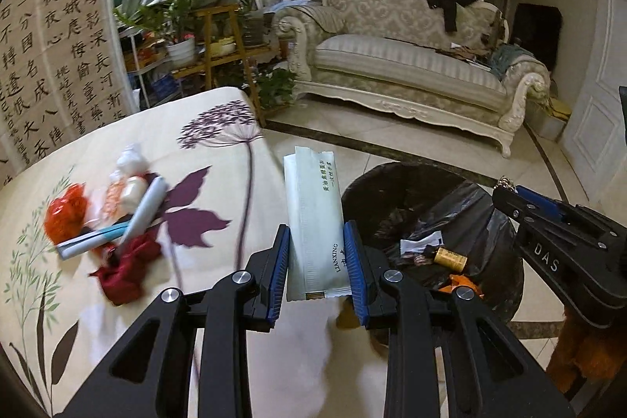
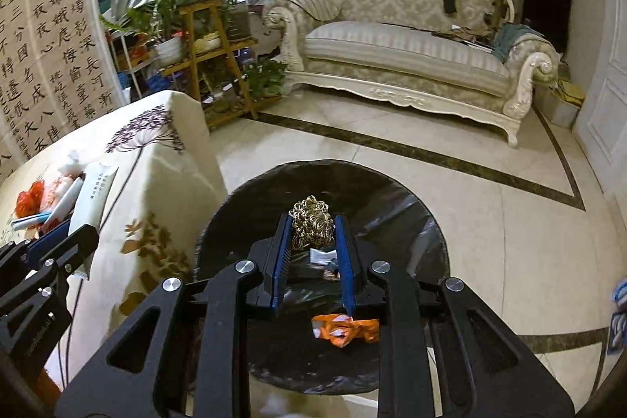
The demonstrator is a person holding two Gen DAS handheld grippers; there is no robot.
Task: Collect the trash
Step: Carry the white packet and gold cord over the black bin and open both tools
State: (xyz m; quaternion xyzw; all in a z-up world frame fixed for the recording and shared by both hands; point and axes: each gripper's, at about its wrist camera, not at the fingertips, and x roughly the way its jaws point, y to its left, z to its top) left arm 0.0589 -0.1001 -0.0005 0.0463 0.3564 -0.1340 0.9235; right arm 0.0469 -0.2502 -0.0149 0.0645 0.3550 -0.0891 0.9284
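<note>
Right gripper (image 2: 311, 228) pinching the scouring ball (image 2: 311, 224) hangs over my bin (image 2: 411, 198); I'd release squarely above the middle; left gripper (image 1: 316, 241) pinches the packet (image 1: 313, 206).

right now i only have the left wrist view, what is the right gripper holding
Observer: A gold wire scourer, clamped in the right gripper.
Operator: is it over the bin yet
Observer: Yes, it shows against the mouth of the black-lined bin, well inside the rim.
Operator: and my white sachet, is it clear of the table
Observer: Seemingly not: from the right wrist the white sachet shows against the tablecloth, left of the bin.
</note>
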